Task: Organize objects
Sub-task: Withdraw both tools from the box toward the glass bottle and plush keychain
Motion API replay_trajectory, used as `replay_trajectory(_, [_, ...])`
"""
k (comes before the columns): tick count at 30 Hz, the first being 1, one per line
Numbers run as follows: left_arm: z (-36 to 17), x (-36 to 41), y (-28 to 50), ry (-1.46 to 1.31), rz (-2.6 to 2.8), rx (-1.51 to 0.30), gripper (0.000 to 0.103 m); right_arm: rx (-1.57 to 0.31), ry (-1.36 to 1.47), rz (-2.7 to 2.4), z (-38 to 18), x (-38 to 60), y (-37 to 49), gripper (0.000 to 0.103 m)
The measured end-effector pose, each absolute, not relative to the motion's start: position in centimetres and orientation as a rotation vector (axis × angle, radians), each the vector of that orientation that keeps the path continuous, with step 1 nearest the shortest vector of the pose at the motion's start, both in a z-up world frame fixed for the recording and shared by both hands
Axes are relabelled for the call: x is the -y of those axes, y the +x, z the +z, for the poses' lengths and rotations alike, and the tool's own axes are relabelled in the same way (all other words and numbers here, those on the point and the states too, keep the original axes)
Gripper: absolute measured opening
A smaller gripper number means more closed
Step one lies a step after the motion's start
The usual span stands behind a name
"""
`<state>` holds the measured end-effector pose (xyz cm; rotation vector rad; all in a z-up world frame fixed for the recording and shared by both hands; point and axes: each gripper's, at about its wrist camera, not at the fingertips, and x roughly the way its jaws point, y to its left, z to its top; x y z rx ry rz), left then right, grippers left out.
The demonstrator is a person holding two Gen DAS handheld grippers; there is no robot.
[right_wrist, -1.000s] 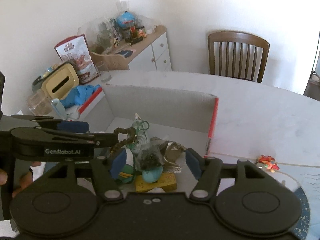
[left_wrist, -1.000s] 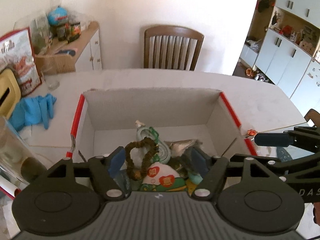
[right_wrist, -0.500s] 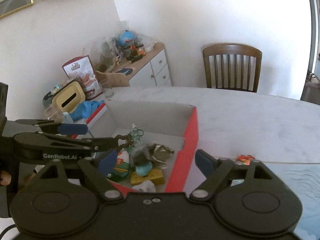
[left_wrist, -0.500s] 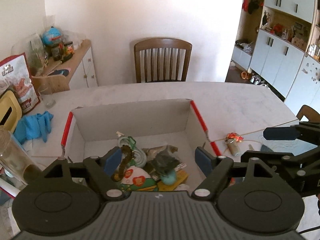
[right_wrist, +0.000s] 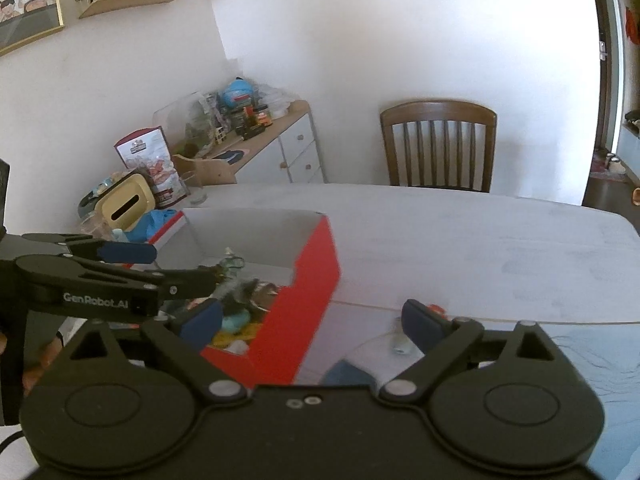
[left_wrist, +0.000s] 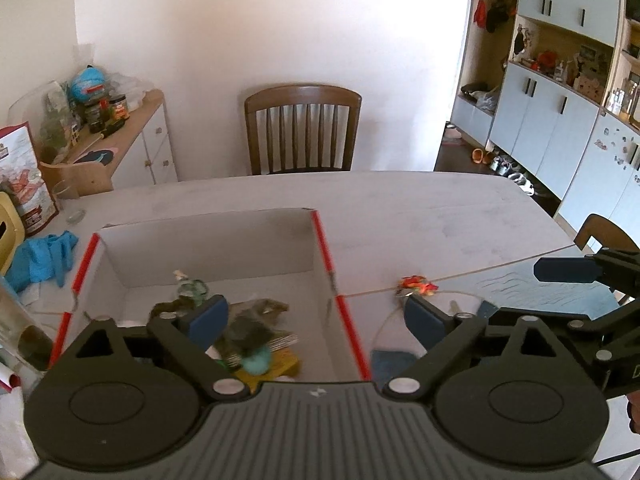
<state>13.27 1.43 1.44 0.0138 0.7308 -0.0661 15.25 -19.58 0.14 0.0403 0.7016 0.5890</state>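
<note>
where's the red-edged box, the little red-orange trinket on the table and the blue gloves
box (left_wrist: 324,246): left wrist view, right red rim.
red-orange trinket (left_wrist: 416,285): left wrist view, its middle.
blue gloves (left_wrist: 42,260): left wrist view, middle of the heap.

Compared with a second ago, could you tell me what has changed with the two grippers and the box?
Both the left gripper and the right gripper have pulled up and back from low over the box, and both are open and empty. The items in the box and the small red item on the table have stayed put.

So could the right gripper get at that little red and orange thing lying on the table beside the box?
Probably yes. The right gripper is open and empty, and the red and orange thing lies on the table outside the box, with nothing covering it.
</note>
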Motion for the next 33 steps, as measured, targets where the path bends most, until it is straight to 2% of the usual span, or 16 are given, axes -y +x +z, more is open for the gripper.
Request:
replay_trajectory(2, [1.2, -0.2, 13.5, 0.015, -0.059, -0.727, 0.102, -0.702, 0.038, 0.584, 0.0, 20.7, 15.4, 0.097])
replay_trajectory(21, [-5.0, 9.5, 16.5, -0.031, -0.098, -0.741, 0.103, -0.764, 0.008, 0.525, -3.5, 30.3, 19.8, 0.097])
replay_trajectory(33, [-10.2, 11.8, 19.6, -0.041, -0.039, -0.794, 0.103, -0.835, -0.042, 0.531, -7.5, 30.3, 25.4, 0.097])
